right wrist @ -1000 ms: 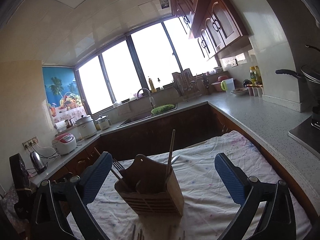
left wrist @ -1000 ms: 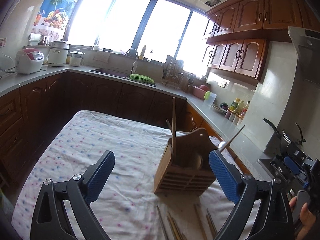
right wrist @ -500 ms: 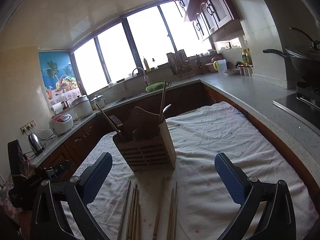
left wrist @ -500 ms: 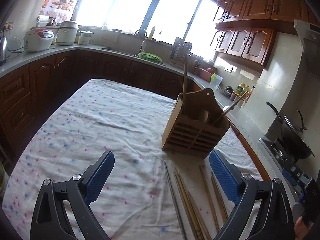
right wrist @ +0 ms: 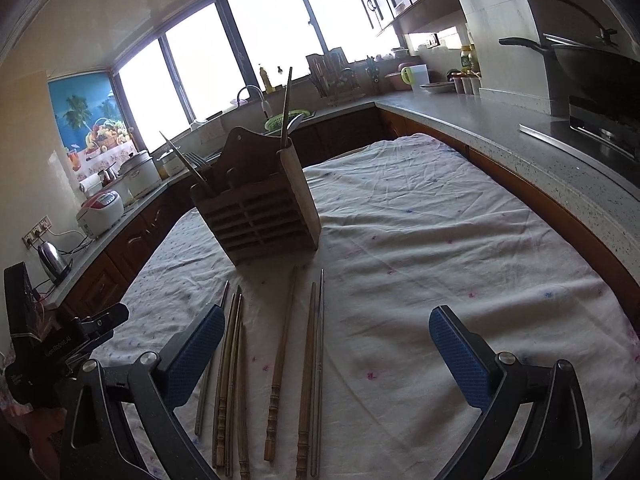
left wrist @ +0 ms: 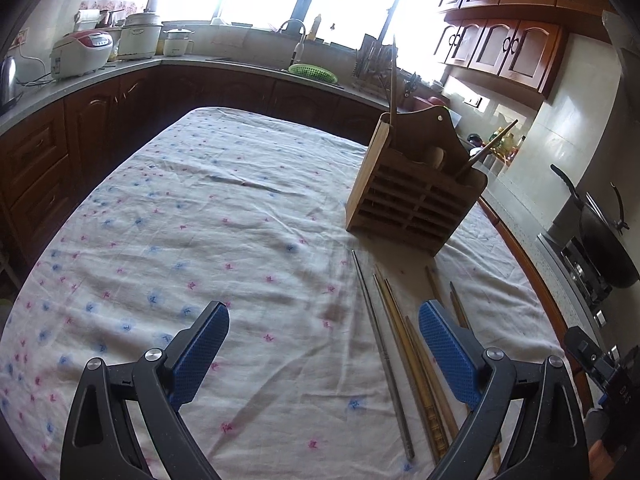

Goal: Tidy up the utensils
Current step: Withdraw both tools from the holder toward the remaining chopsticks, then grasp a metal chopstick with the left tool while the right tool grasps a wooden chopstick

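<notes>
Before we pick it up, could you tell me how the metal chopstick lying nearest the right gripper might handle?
The metal chopstick looks thin, smooth and shiny, so it may slip between the pads. It lies flat on the soft cloth, so pinching it could be fiddly. It seems stiff and might roll if nudged.

left wrist: low, faces table from left | right wrist: from right | shared: utensil holder (left wrist: 416, 196), chopsticks (right wrist: 280, 364)

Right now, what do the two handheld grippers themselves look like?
Both match: the left gripper and right gripper have black plastic finger arms with silver pivot screws and blue dimpled rubber pads. The left gripper's black body carries small white lettering. No sleeves or cables visible.
</notes>
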A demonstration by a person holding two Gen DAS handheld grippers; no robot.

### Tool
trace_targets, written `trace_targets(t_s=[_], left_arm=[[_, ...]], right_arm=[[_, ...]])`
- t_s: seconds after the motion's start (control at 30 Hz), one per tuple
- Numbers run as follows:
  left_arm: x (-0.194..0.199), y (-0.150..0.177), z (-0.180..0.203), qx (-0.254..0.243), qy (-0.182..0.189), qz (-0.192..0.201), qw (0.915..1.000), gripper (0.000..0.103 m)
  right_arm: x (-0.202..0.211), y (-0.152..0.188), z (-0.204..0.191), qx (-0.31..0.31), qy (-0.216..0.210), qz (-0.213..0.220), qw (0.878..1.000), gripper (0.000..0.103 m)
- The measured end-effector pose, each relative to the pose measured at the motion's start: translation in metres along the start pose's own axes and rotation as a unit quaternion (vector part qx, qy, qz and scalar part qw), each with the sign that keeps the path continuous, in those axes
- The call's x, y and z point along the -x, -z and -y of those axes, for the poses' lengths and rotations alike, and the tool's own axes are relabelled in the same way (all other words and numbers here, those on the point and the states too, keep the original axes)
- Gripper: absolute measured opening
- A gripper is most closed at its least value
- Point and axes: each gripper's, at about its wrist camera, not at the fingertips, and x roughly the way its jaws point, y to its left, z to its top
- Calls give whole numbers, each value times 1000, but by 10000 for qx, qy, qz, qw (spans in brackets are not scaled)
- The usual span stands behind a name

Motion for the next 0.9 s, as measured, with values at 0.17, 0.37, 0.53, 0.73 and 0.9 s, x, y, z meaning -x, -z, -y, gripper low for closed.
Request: trace_targets(t_s=[0.17, 0.37, 0.53, 0.73, 0.9], left_arm=[[-6, 1, 3, -50, -42, -125, 9999, 96], [-26, 1, 10, -131, -146, -413, 9990, 95], [-41, -1, 13, -165, -180, -624, 9978, 93], [-73, -13, 16, -162, 39, -1118, 9936, 55], [-95, -30, 23, -208, 182, -1224, 9921, 49]], right_arm=[[0, 2, 0, 59, 41, 2, 10000, 103], [-12, 1, -3, 181, -78, -154, 9997, 102], [-24, 2, -4, 229, -78, -344, 9991, 91], [-53, -1, 1, 141, -71, -815, 9965, 49], [-76, -7, 0, 181, -113, -1081, 9939, 35]])
